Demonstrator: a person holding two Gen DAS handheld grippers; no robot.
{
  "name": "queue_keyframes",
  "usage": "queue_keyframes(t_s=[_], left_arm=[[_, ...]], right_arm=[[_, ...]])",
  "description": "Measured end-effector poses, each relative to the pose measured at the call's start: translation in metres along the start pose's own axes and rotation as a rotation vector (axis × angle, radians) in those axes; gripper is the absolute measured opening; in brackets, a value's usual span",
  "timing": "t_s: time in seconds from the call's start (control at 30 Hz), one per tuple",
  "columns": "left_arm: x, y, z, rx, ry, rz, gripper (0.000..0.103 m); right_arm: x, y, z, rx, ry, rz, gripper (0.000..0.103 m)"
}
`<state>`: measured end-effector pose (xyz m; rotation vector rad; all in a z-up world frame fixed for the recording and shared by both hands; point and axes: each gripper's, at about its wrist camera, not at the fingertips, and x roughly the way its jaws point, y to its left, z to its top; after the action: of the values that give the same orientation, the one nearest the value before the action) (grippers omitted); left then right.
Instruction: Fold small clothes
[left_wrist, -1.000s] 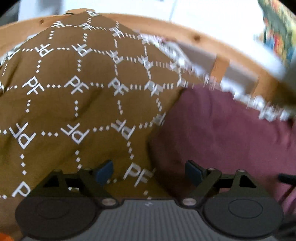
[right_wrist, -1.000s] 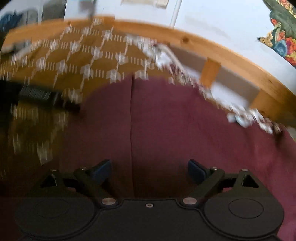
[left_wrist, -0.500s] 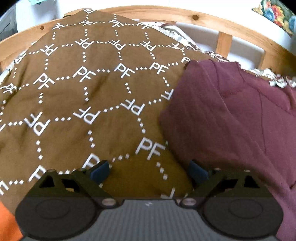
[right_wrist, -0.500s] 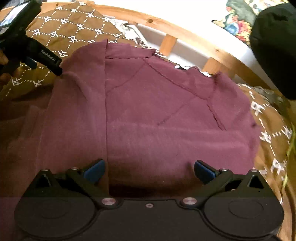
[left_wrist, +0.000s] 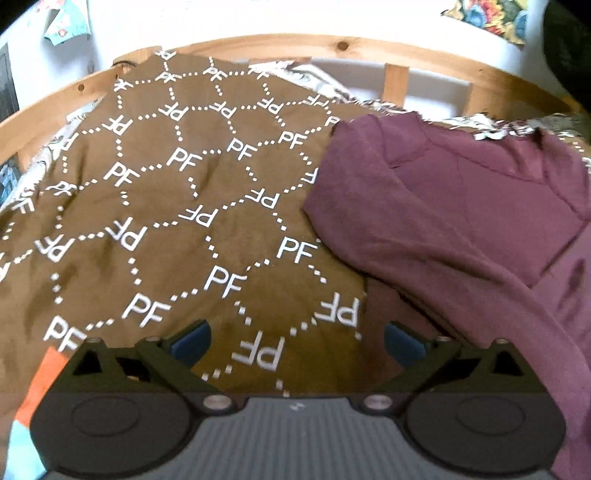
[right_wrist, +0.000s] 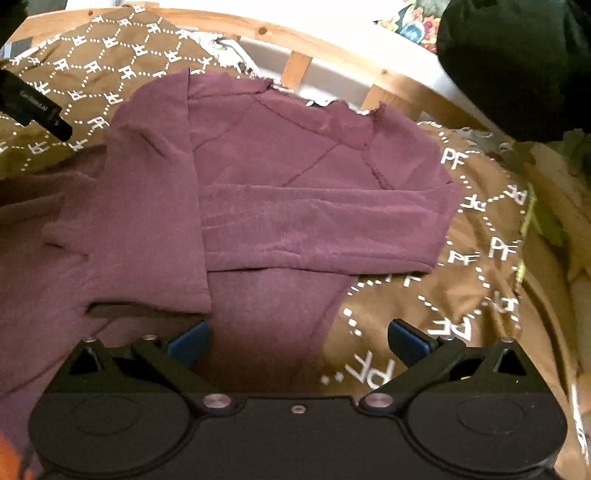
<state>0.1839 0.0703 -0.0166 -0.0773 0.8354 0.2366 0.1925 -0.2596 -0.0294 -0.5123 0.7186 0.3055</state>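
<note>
A maroon long-sleeved top (right_wrist: 295, 192) lies flat on a brown blanket with white "PF" print (right_wrist: 480, 280). Both sleeves are folded in across the body: one runs down its left side, the other lies crosswise over the middle. In the left wrist view the top (left_wrist: 461, 221) fills the right side. My right gripper (right_wrist: 297, 341) is open and empty over the top's lower hem. My left gripper (left_wrist: 295, 341) is open and empty over the blanket (left_wrist: 184, 221), just left of the top. The left gripper also shows in the right wrist view (right_wrist: 33, 107) at the far left.
A wooden bed rail (left_wrist: 332, 40) curves along the far edge of the blanket. A dark bulky shape (right_wrist: 517, 62) sits at the upper right. A patterned sheet edge (left_wrist: 306, 74) peeks out by the rail. An orange patch (left_wrist: 40, 384) shows at the lower left.
Both grippers have pulled back toward me and stayed open. The right wrist view now takes in the whole top with both sleeves folded in. The left gripper moved back off the top's left edge.
</note>
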Motion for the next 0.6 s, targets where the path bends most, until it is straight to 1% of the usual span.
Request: queue_keyframes(t_s=[0.2,0.37,0.4,0.47,0.53,0.6], left_arm=[[-0.052,-0.003,-0.021,0.099,-0.041,-0.072,0.103],[-0.082,0.002,-0.047,0.194,-0.02,-0.151,0.103],[-0.087,0.003,-0.053,0.207,-0.028,-0.157,0.103],[-0.096,0.007,-0.066,0.236,-0.071,-0.153,0.103],[-0.103,0.01,-0.078,0.265,-0.131,-0.129,0.103],[-0.107,0.011,-0.088,0.293,-0.159,-0.116,0.103]], right_arm=[[-0.05,0.006,-0.015,0.033,-0.045,-0.018,0.102],[-0.086,0.024,-0.035,0.078,-0.011,0.0,0.102],[-0.093,0.03,-0.039,0.077,-0.007,0.0,0.102],[-0.105,0.041,-0.049,0.065,-0.004,-0.01,0.102],[-0.115,0.056,-0.057,0.035,-0.004,-0.029,0.102],[-0.119,0.069,-0.066,-0.009,0.01,-0.064,0.102]])
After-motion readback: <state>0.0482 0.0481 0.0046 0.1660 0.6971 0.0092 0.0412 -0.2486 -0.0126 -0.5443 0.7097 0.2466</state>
